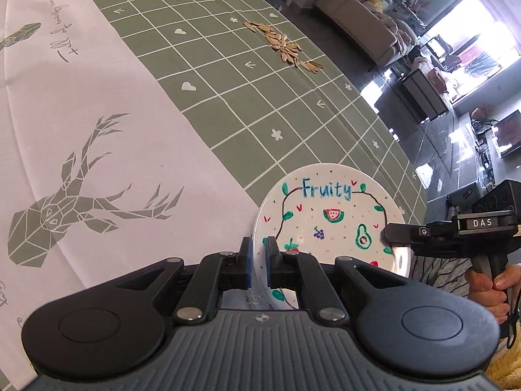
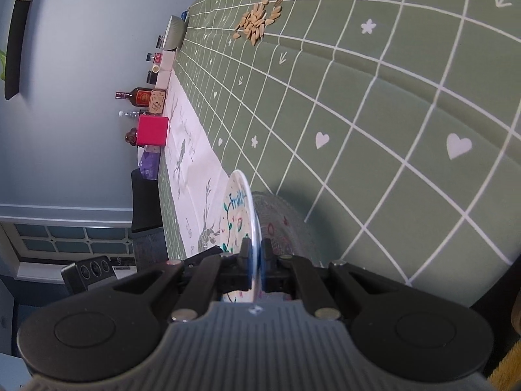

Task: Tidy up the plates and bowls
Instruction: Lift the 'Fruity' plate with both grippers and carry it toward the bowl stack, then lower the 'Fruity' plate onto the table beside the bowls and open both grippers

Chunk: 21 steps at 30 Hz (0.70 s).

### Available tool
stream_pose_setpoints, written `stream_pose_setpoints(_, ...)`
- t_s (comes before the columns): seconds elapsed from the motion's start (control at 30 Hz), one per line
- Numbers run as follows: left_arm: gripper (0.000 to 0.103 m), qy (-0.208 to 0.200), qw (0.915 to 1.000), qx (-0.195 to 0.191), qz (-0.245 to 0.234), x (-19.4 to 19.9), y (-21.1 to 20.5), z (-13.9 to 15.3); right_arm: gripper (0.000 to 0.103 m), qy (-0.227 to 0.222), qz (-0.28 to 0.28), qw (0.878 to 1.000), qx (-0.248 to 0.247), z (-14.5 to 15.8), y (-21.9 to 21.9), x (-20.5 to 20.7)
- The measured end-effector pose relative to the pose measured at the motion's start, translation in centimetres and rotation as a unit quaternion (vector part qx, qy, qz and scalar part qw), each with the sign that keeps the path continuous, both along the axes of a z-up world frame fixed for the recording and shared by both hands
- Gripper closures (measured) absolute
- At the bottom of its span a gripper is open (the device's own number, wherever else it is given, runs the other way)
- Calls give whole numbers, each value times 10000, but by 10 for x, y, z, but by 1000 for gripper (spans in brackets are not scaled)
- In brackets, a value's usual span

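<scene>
Currently, item one: left hand-held gripper (image 1: 257,257), jaws narrow and clamped on the near rim of the plate (image 1: 329,224), one pad on each face.

Item two: right hand-held gripper (image 2: 256,254), jaws likewise narrow, pinching the opposite rim of the same plate (image 2: 242,215), seen edge-on in its own view.

Item three: plate, white, painted with "Fruity" lettering and fruit; held between both tools, apparently raised off the desk (image 1: 228,65) at its near edge, though contact underneath is hidden.

Item four: loose seeds (image 1: 286,45), scattered on the green checked cloth (image 2: 407,130), well apart from the plate.

Risks, judged: both grips take only thin rim, so glazed ceramic may slip if either tool twists or pulls apart; unequal release could drop one side; a careless sweep could scatter the seeds.
</scene>
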State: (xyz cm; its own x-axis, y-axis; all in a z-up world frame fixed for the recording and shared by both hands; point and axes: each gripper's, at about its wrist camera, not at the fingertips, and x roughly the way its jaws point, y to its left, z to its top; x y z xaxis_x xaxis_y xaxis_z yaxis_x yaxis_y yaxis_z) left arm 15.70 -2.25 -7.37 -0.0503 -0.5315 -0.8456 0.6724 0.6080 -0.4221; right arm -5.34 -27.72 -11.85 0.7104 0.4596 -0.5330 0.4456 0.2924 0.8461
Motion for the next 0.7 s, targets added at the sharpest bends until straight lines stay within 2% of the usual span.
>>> stream_pose_setpoints(0.07,95,-88,9999,-8,66,1,3,6,101,-5,-2,10000,-82,1,2,-3)
stream_pose_setpoints(0.3,90,-974,9938,-1,542,-6,19,41,101,-21,88,9997,-212,2,15,-4)
stream_pose_setpoints(0.37,90,-1536,9832,158,974,-14,26,57,101,2,213,9976,-659,9,20,1)
stream_pose_setpoints(0.43,89,-2278,9656,255,1225,-24,30,78,99,61,303,9945,-1000,13,24,5)
stream_pose_setpoints(0.5,87,-2675,9523,310,1434,-33,35,91,99,41,444,9911,-1255,18,28,10)
stream_pose_setpoints(0.57,87,-2777,9462,395,1611,-37,40,97,96,121,623,9844,-1643,25,35,15)
stream_pose_setpoints(0.6,87,-2737,9464,421,1661,-38,41,98,95,185,649,9805,-1846,28,39,16)
stream_pose_setpoints(0.7,87,-2495,9542,454,1589,-37,39,94,89,434,741,9688,-2326,34,49,20)
